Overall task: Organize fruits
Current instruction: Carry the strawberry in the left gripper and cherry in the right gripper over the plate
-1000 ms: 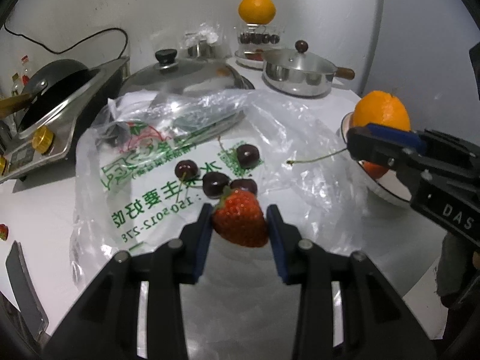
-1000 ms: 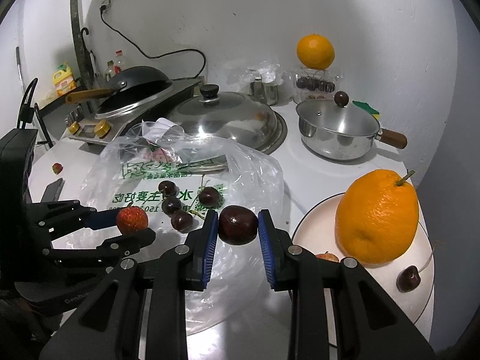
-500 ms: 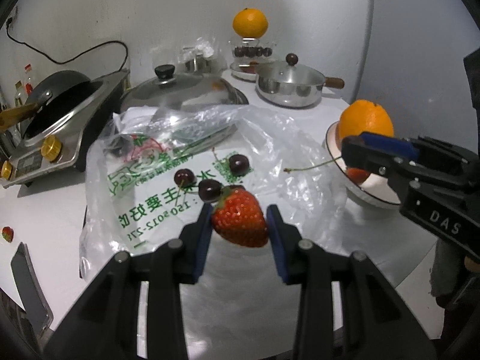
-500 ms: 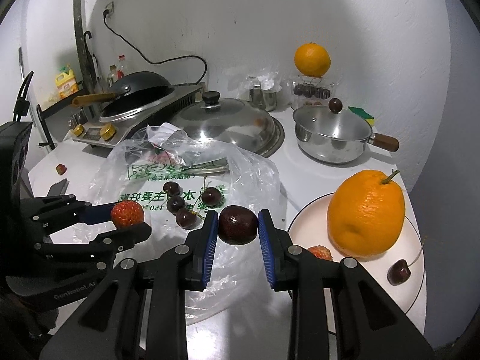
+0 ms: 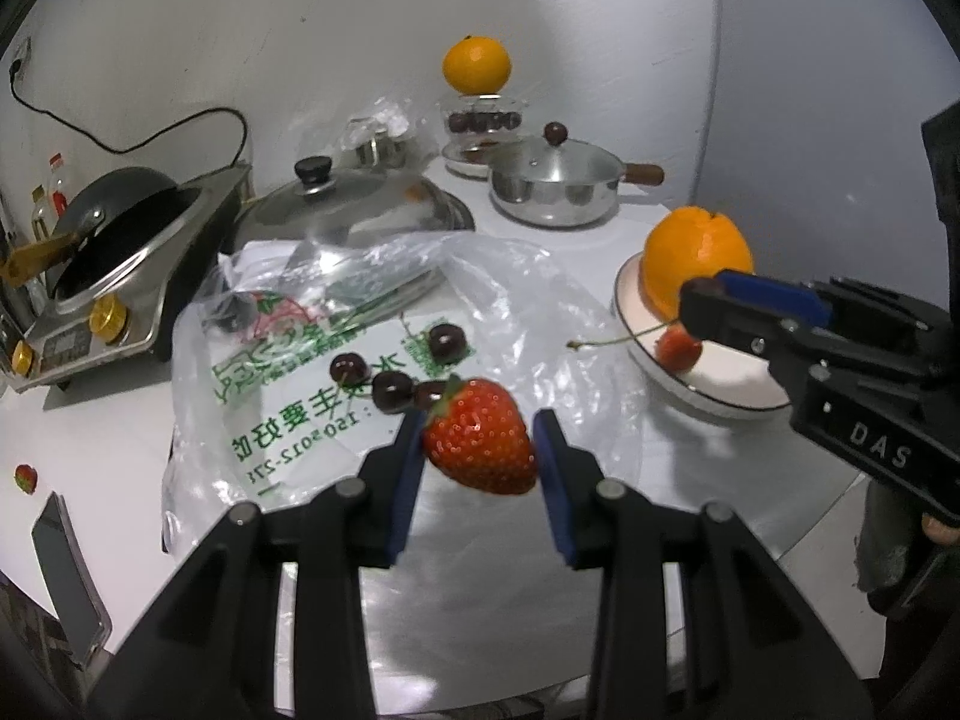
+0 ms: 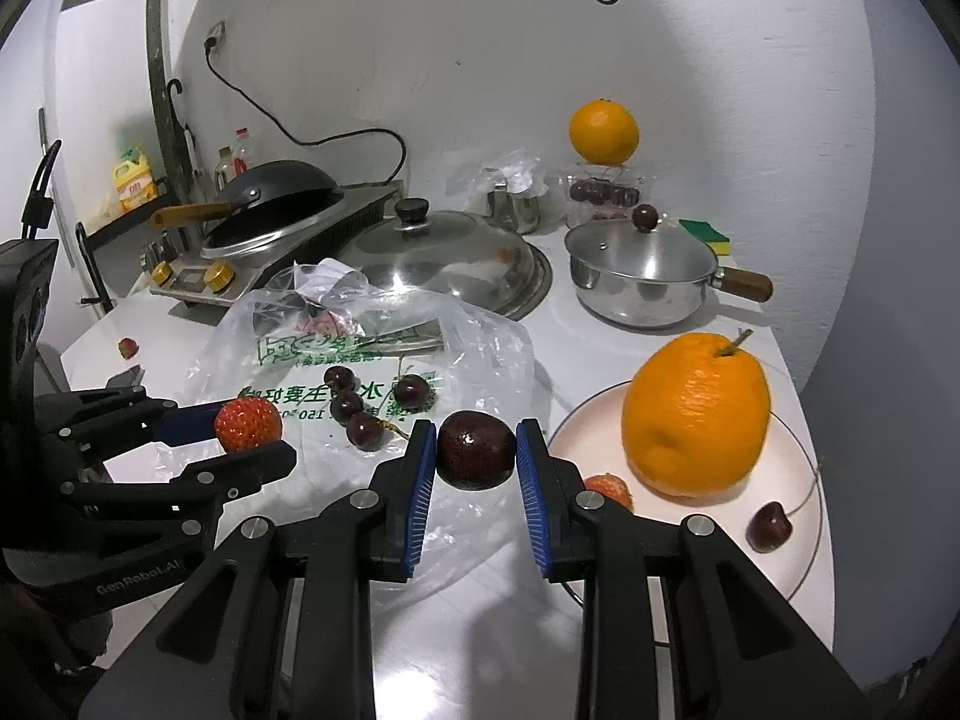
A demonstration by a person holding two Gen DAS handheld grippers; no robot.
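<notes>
Left wrist view: the left gripper (image 5: 478, 450) clamps a strawberry (image 5: 480, 444) above the plastic bag (image 5: 540, 300) — the right gripper (image 6: 476, 450) pinches a cherry (image 6: 476, 449) beside the plate (image 6: 804, 468).

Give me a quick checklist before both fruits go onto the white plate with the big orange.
1. Left gripper shut on the strawberry: ok.
2. Right gripper shut on the cherry: ok.
3. Bare room on the plate: ok, in front of the orange.
4. Fruit already there, a small strawberry and a stemmed cherry, clear of the drop spot: cannot tell.
5. Four cherries left on the plastic bag: not ok, unsorted.
</notes>
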